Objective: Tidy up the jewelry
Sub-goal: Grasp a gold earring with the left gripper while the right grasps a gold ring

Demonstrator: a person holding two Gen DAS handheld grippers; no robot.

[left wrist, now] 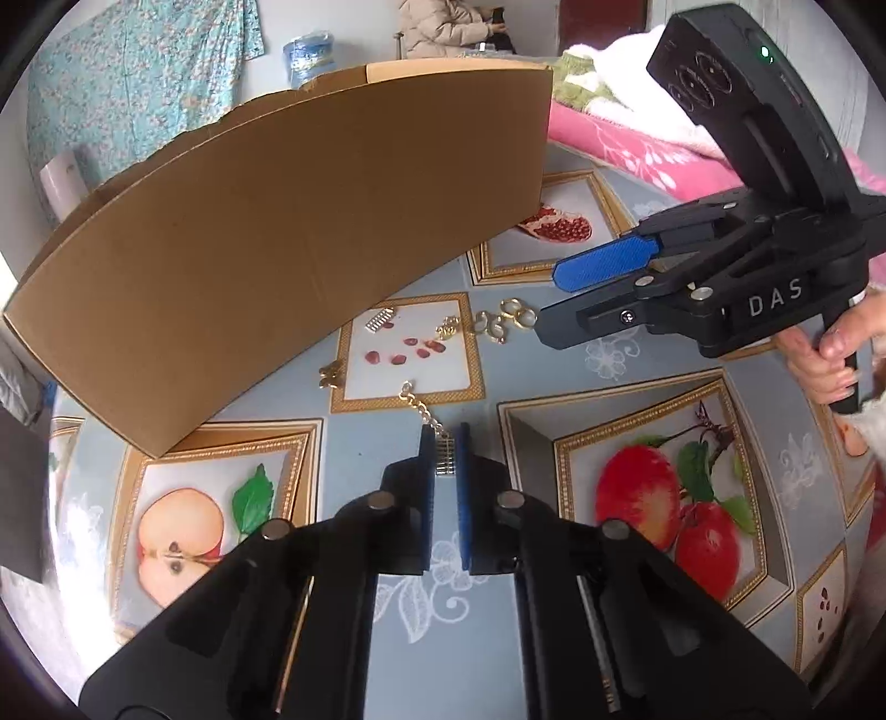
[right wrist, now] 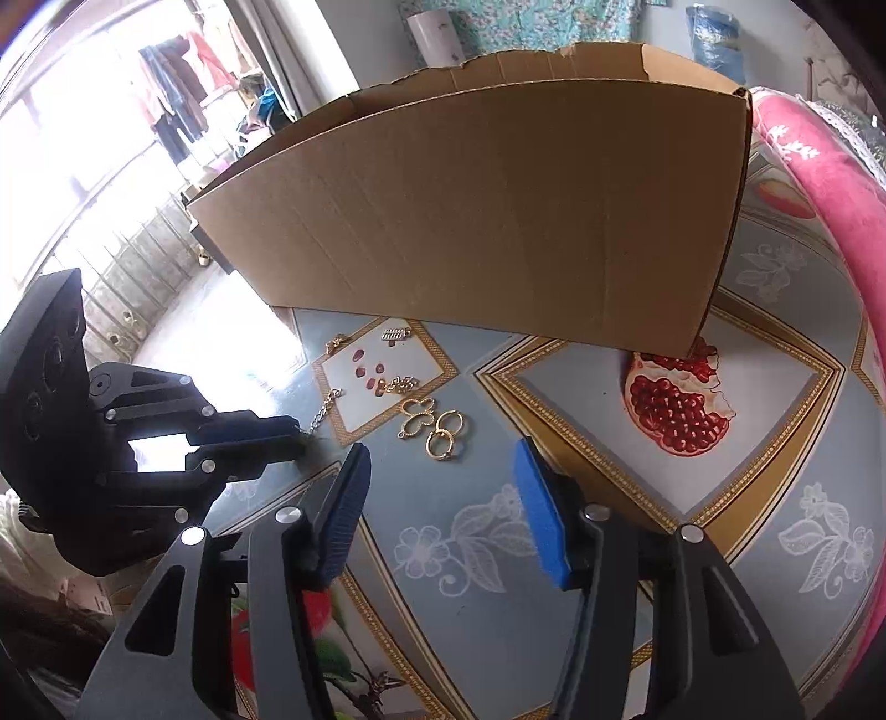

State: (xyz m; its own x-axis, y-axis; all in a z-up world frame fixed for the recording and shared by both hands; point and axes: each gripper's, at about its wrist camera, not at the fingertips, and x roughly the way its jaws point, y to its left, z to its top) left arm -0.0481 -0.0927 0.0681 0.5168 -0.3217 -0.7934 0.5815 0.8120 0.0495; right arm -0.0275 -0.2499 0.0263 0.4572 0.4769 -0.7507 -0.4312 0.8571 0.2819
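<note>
A gold chain (left wrist: 419, 409) lies on the fruit-print tablecloth (left wrist: 559, 382). Its near end, a small ribbed clasp piece (left wrist: 444, 462), sits between the blue pads of my left gripper (left wrist: 444, 437), which is shut on it. In the right wrist view the left gripper (right wrist: 299, 440) pinches the chain (right wrist: 325, 409) at the left. My right gripper (right wrist: 441, 462) is open and low over the table, with a pair of gold rings (right wrist: 444, 437) just past its fingertips and untouched. Around them lie a clover-shaped gold pendant (right wrist: 416, 416), a small gold charm (right wrist: 400, 384) and a silver bar (right wrist: 395, 334).
A large open cardboard box (left wrist: 310, 221) stands right behind the jewelry. A pink blanket (left wrist: 637, 149) lies at the back right. A hand (left wrist: 825, 360) holds the right gripper's handle. Someone sits far behind the box (left wrist: 443, 27).
</note>
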